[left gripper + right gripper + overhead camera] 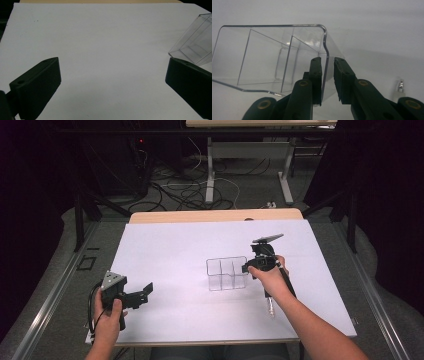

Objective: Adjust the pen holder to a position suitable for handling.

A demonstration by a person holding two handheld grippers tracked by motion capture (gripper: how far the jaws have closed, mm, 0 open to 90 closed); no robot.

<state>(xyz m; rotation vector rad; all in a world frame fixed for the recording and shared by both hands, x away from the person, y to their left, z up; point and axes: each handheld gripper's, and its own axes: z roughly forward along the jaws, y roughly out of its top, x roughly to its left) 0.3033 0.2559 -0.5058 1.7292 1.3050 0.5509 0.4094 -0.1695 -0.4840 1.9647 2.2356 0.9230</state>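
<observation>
**Right tool straddles the wall of a clear divided box**

No brand, label or writing can be read on anything in view.

The bench (165, 320) is covered by a white sheet, with a strip of pale wood showing at its far edge. Beyond it lie a grey floor, tangled dark cables (175, 190) and the metal legs of another table (210, 175); the room around is dark.

A clear plastic box (227, 273) with inner dividers stands near the middle of the bench. The right tool (248, 267), held in the person's right hand (270, 277), is at the box's right end. In the right gripper view its jaws sit one inside and one outside the end wall of the box (269, 55), narrowly parted; the inner jaw seems against the wall, while a gap shows beside the outer one.

The left tool (145, 292), in the left hand (107, 317), is at the near left of the bench, well apart from the box. Its jaws are spread wide and hold nothing.
</observation>
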